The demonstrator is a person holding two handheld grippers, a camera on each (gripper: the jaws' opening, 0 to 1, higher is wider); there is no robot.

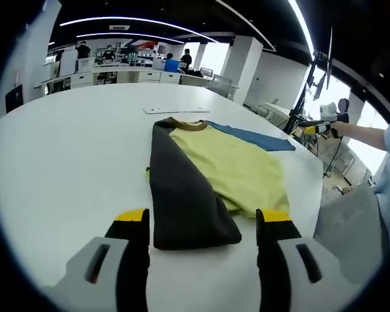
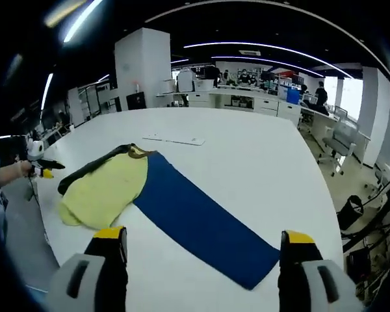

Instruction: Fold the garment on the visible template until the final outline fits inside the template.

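Both pairs of jaws stand released, holding nothing: left gripper (image 1: 201, 224), right gripper (image 2: 203, 242). Beyond them one garment (image 1: 214, 170), yellow with dark and blue sleeves, lies spread on the white counter (image 1: 71, 156). Behind: open office, desks, several people.

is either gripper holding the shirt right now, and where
Nothing is held. The left gripper and right gripper are both open, short of the garment lying on the white table.

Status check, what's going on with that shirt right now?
Both grippers open, holding nothing. Shirt flat on white table, dark sleeve folded across the yellow, blue template showing beside it. Nothing in the way.
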